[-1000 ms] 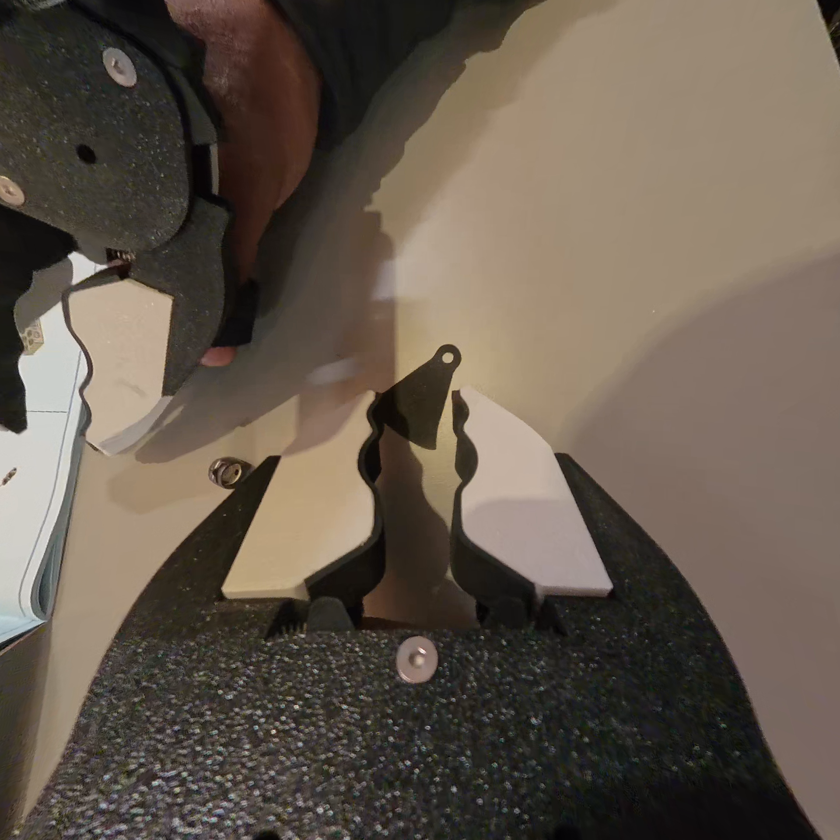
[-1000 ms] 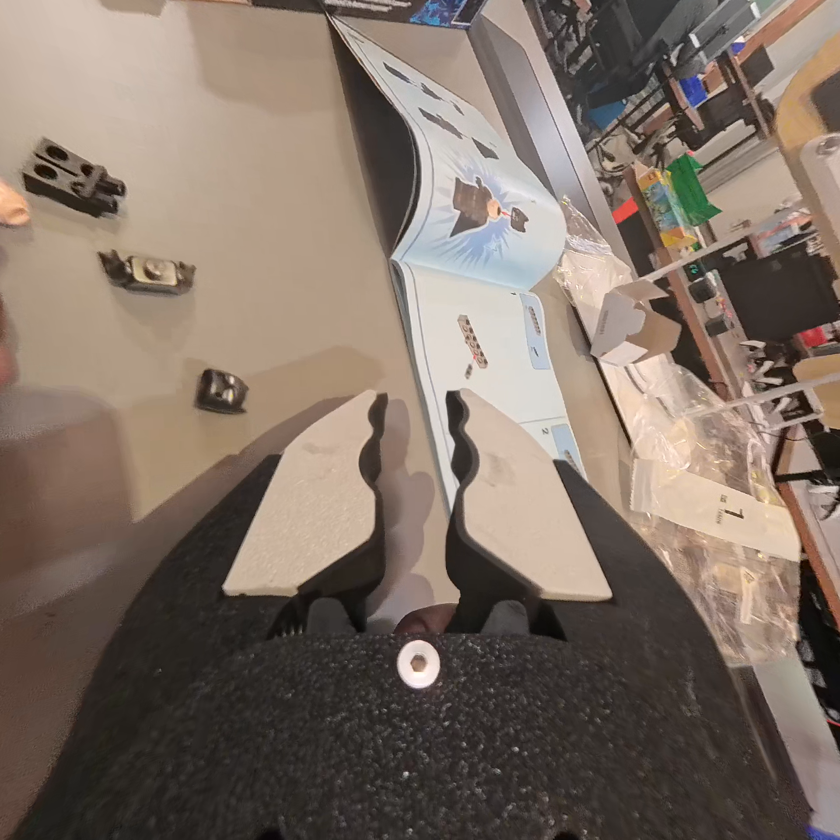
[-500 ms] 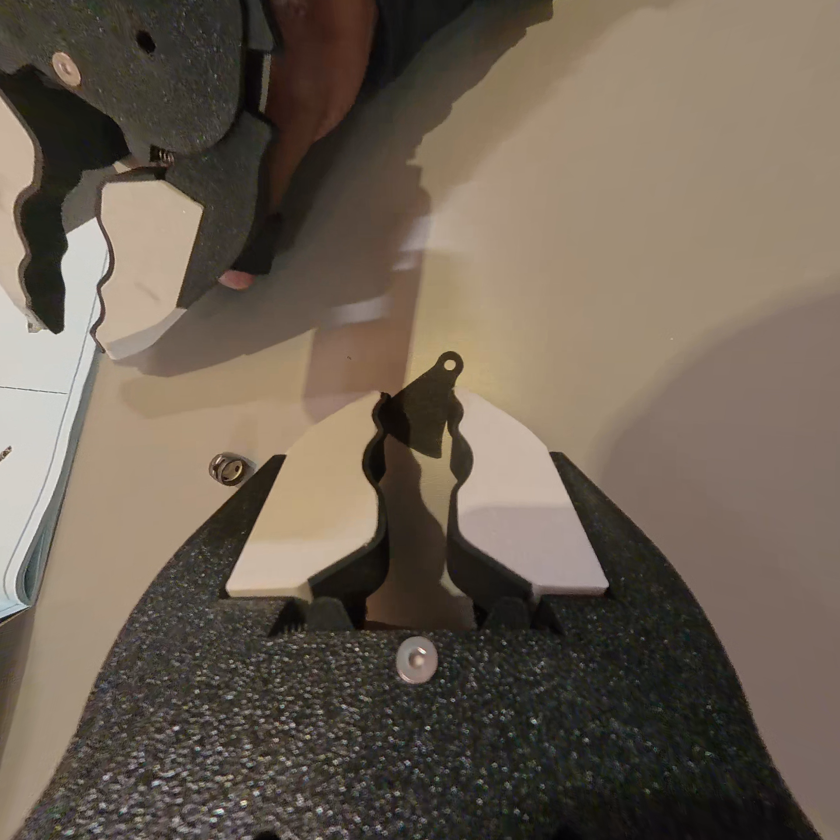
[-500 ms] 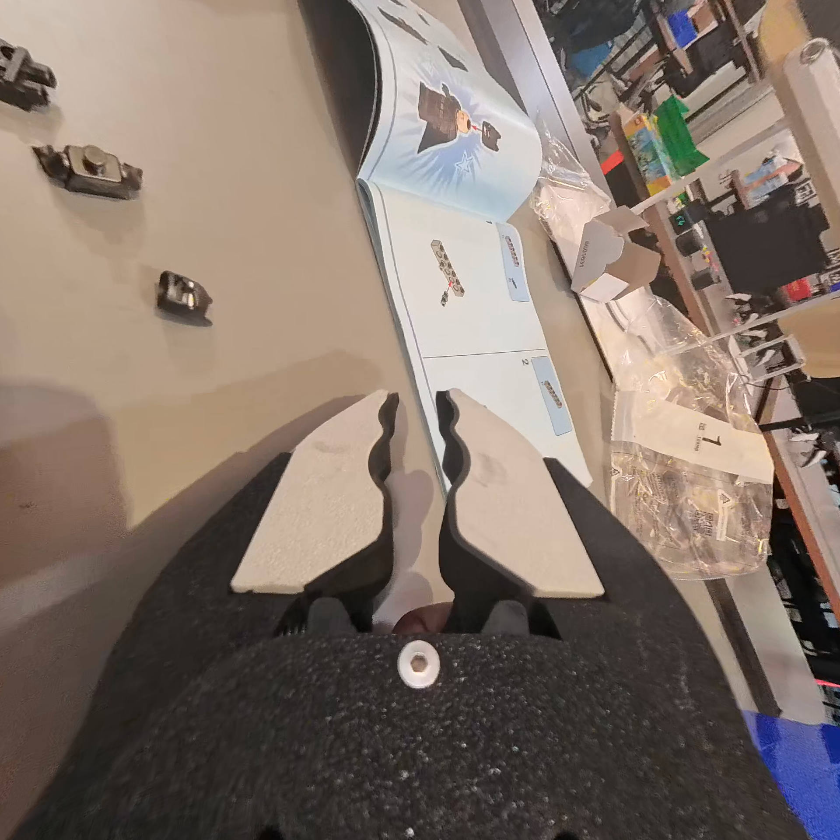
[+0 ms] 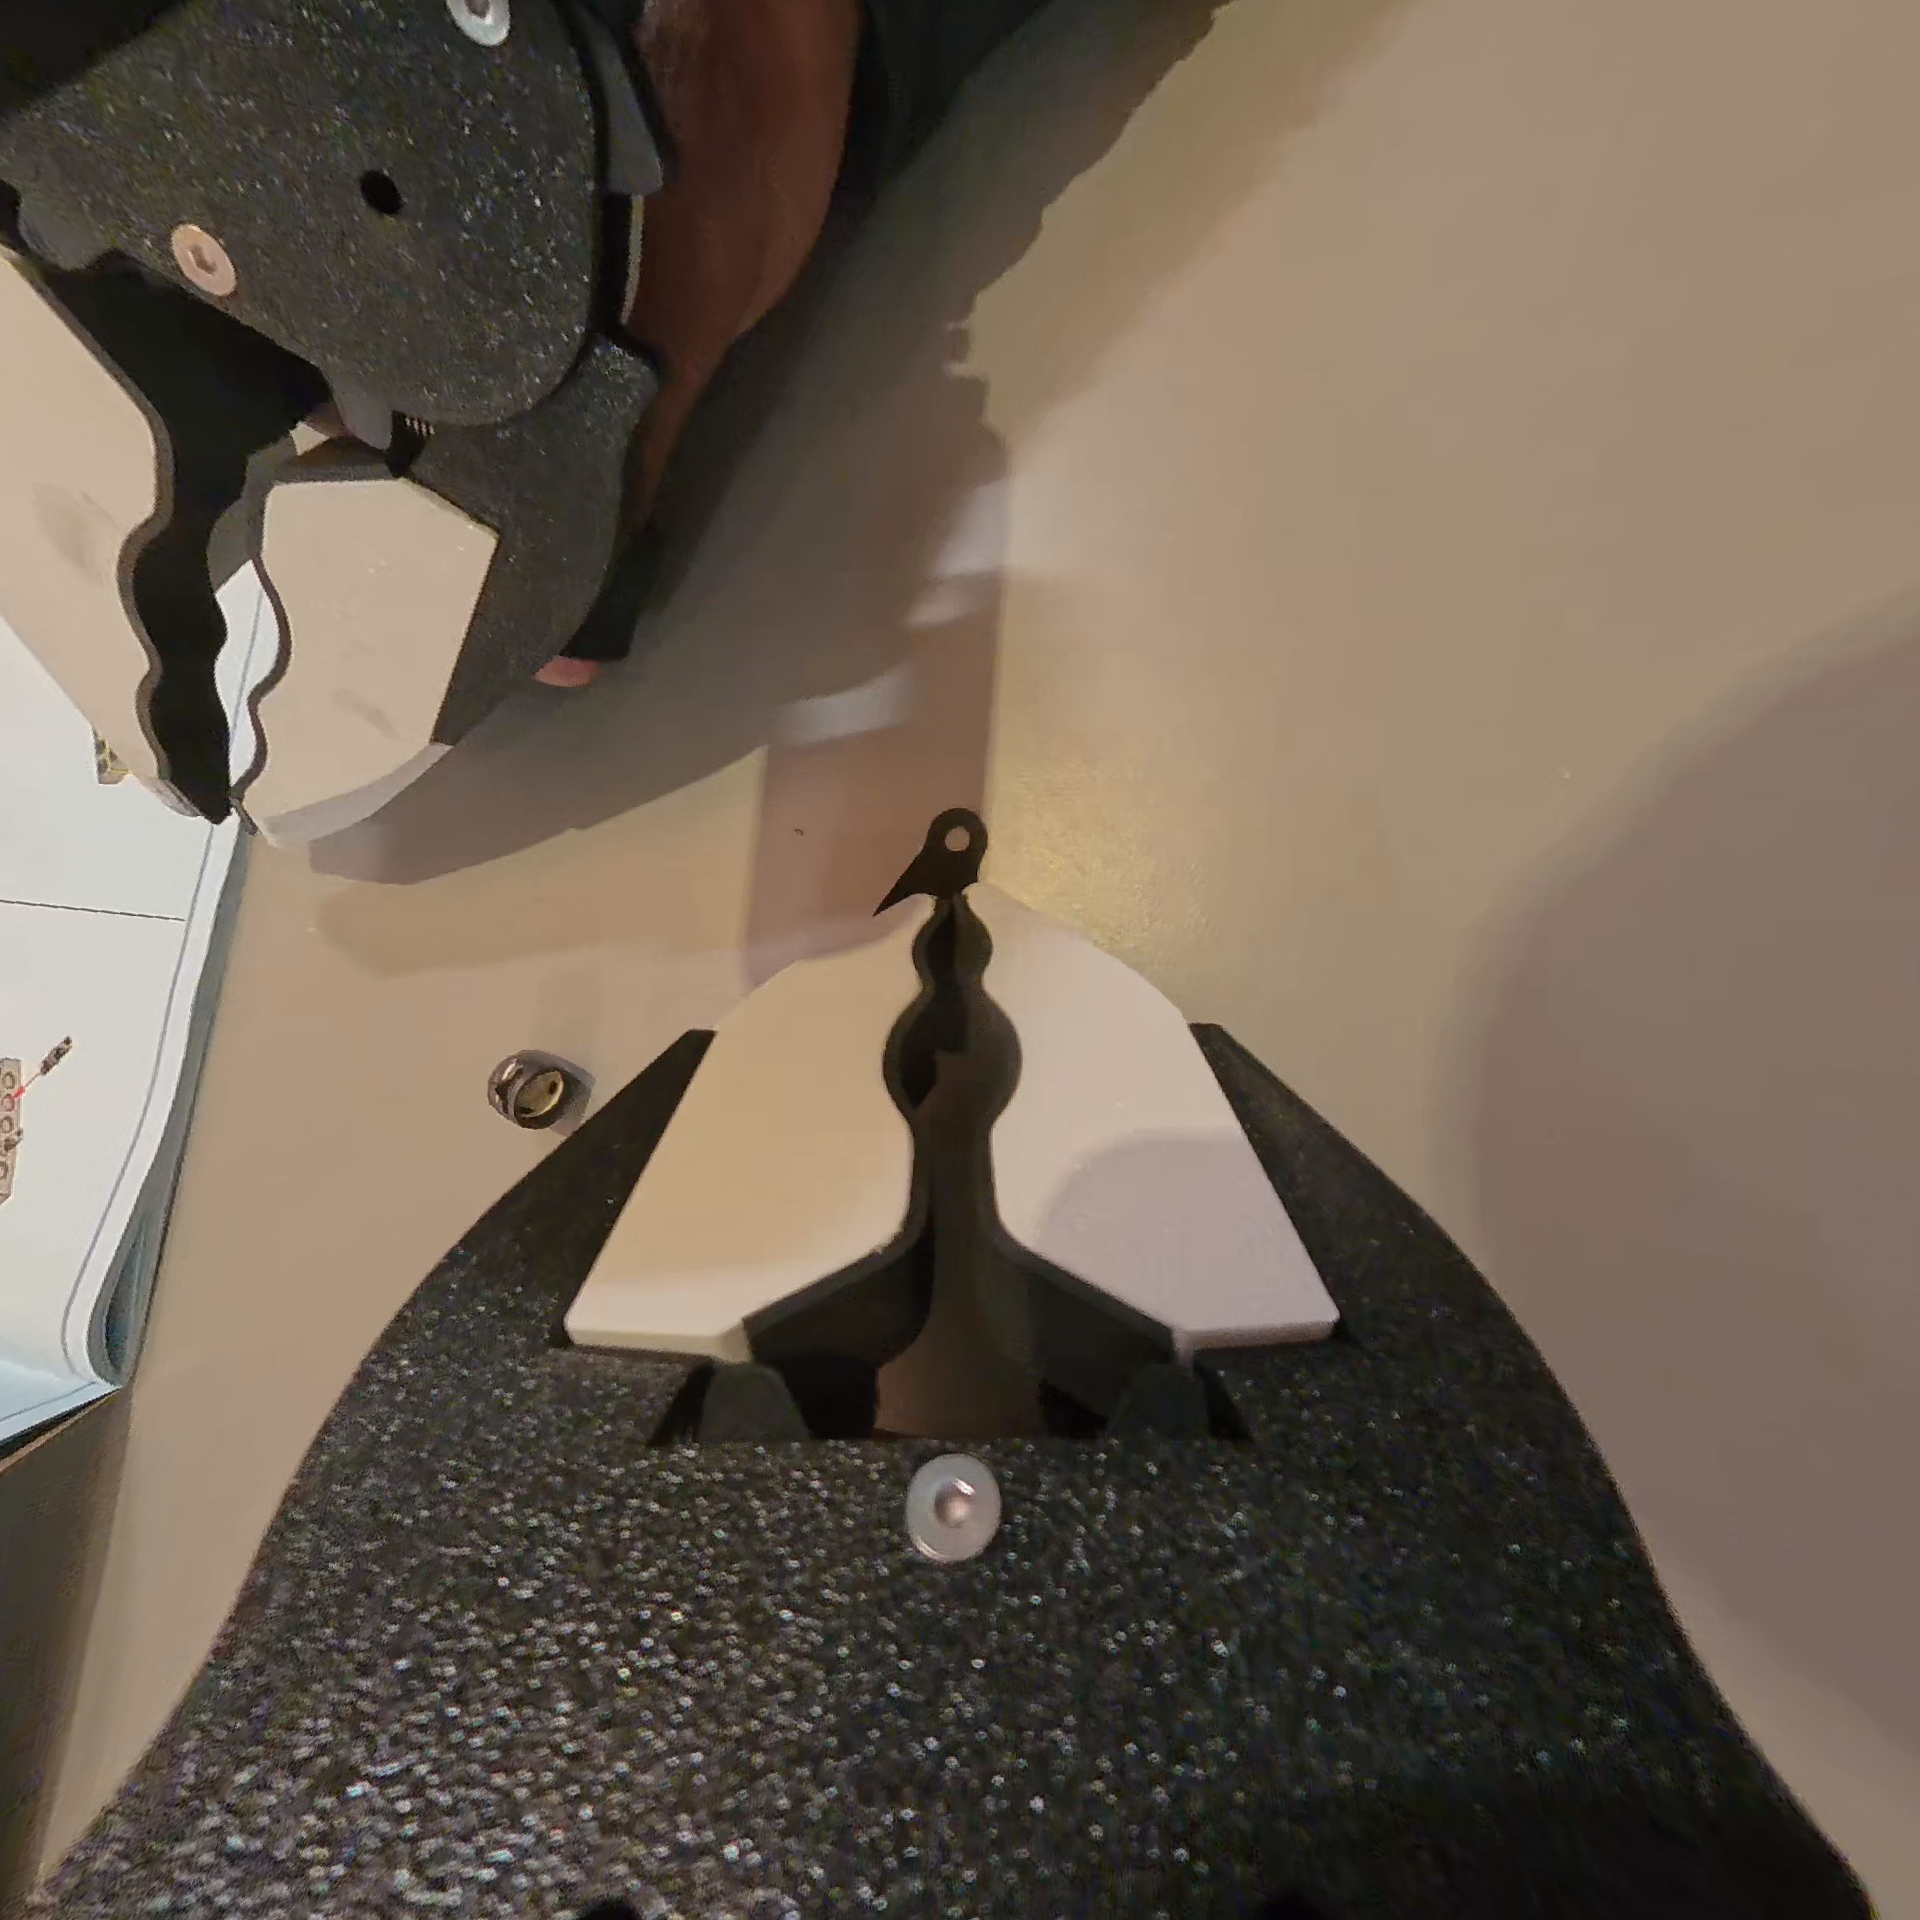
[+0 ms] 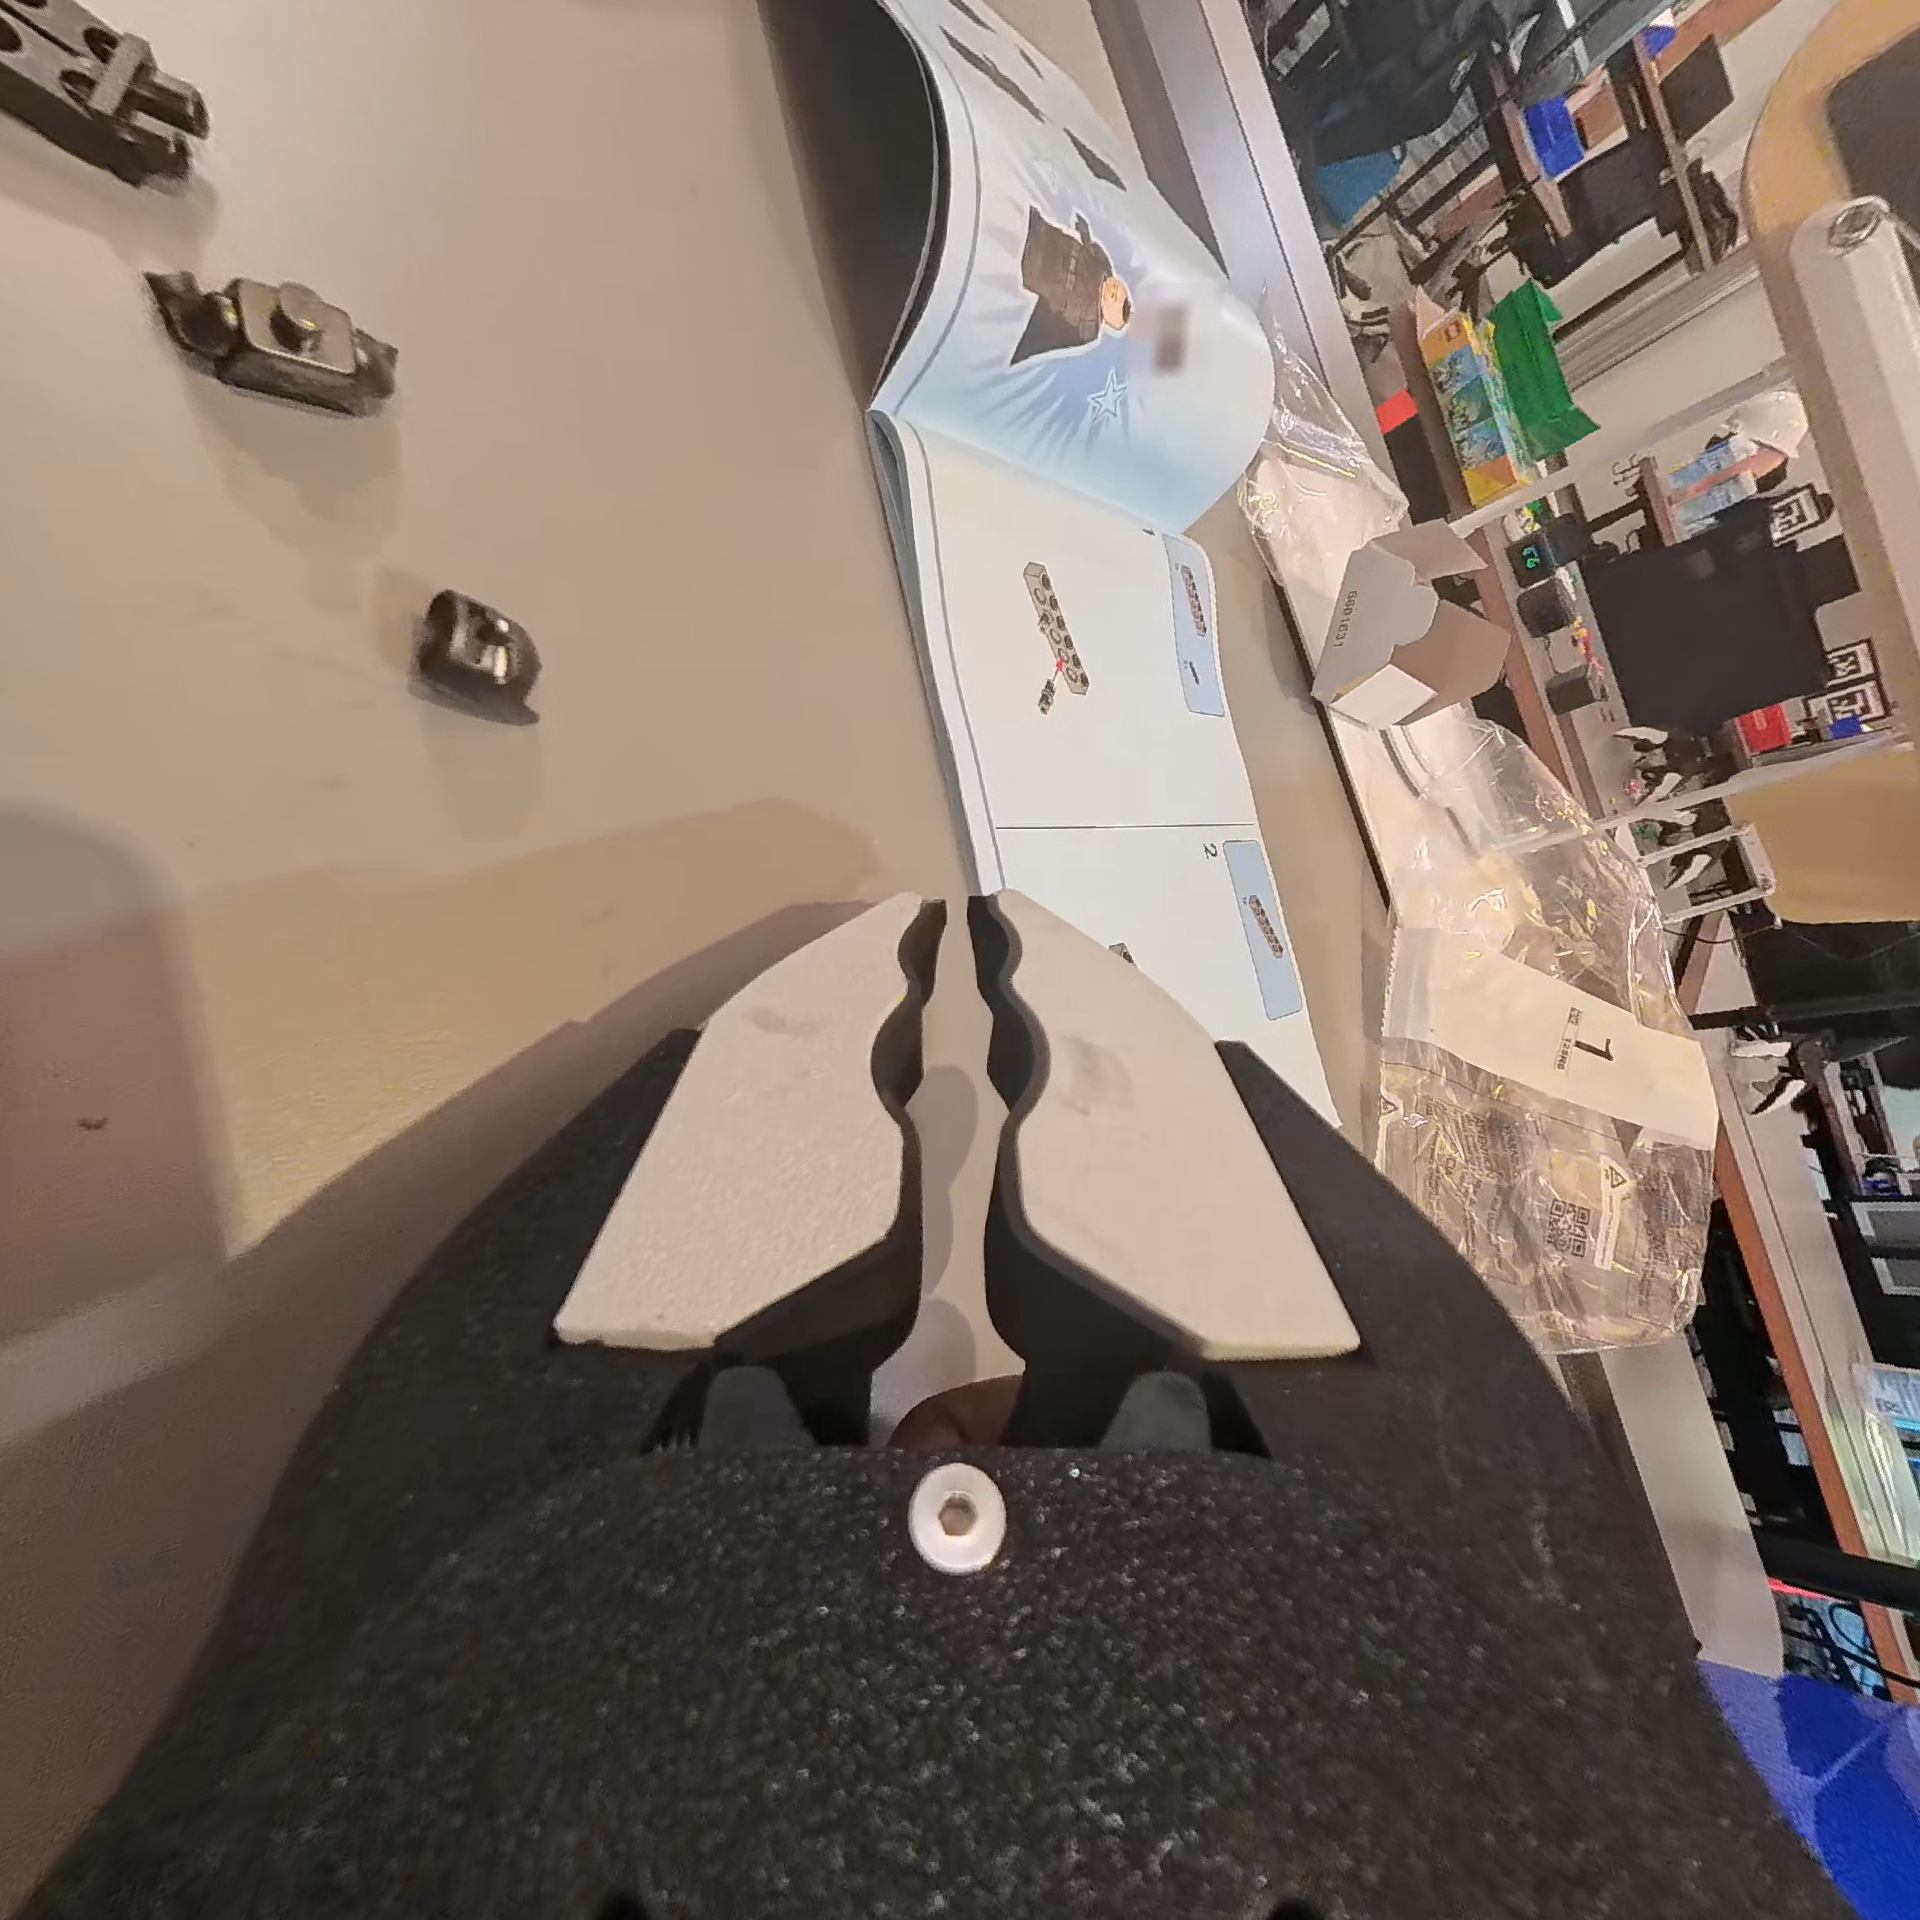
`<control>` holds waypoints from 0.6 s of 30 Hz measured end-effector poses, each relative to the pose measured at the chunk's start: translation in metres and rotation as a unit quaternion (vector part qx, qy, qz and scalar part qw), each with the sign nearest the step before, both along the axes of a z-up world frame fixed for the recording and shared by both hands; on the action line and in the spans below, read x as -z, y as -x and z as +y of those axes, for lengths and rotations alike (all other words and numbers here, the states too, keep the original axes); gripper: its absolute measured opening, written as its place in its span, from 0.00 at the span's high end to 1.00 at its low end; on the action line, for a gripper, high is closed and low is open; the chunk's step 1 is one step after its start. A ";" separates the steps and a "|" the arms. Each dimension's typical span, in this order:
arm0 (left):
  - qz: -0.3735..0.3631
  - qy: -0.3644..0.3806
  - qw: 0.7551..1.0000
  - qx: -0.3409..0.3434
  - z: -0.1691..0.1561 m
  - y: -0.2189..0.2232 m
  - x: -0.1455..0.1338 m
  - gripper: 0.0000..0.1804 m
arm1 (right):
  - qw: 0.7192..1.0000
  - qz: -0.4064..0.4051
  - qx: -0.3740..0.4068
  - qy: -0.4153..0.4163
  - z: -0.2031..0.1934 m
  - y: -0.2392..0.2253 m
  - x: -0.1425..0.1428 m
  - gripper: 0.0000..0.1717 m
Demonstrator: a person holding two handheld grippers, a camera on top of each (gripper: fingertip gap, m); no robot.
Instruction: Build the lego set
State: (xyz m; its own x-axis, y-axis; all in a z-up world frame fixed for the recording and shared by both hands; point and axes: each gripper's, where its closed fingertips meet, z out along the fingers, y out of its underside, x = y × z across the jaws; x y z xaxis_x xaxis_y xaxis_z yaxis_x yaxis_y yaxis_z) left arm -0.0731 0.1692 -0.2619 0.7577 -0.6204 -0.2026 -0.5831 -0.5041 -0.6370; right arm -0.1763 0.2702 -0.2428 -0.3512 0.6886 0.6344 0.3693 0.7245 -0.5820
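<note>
One thin black plate (image 5: 940,868) — flat, eyelet at its tip — sits clamped in the left tool (image 5: 951,914); right tool (image 6: 956,914) nearly together, bare.

Beige table, loose parts and paper clutter

Open light-blue instruction booklet (image 6: 1091,665) lies on the beige table (image 6: 644,436), one page arched upward. Left of it, three small dark parts well apart in a diagonal row: a black pinned block (image 6: 99,99), a grey-topped piece (image 6: 275,338), a small rounded piece (image 6: 478,655). Right of booklet: an opened white carton (image 6: 1397,634), clear plastic bags (image 6: 1548,1122) with a paper label. Cluttered shelves (image 6: 1621,208) beyond the table edge.
</note>
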 end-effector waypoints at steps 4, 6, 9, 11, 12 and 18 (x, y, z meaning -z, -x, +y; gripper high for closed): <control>0.012 -0.011 1.000 -0.007 0.002 0.003 -0.001 1.00 | 1.000 0.005 0.001 -0.003 0.000 0.000 -0.001 0.96; -0.005 -0.017 1.000 -0.014 0.003 0.005 -0.007 1.00 | 1.000 0.005 0.001 -0.003 0.000 0.000 -0.001 0.96; -0.040 -0.038 0.998 -0.024 0.004 0.008 -0.023 1.00 | 1.000 0.004 0.001 0.004 0.001 0.000 -0.001 0.95; -0.061 -0.054 0.996 -0.033 0.005 0.013 -0.036 1.00 | 1.000 0.003 0.000 0.012 0.001 0.000 -0.002 0.94; -0.070 -0.062 0.995 -0.039 0.005 0.016 -0.042 1.00 | 1.000 0.001 -0.001 0.017 0.001 0.000 -0.002 0.93; -0.152 -0.096 0.980 -0.090 0.007 0.040 -0.069 1.00 | 0.999 -0.003 -0.009 0.045 -0.001 -0.001 -0.004 0.89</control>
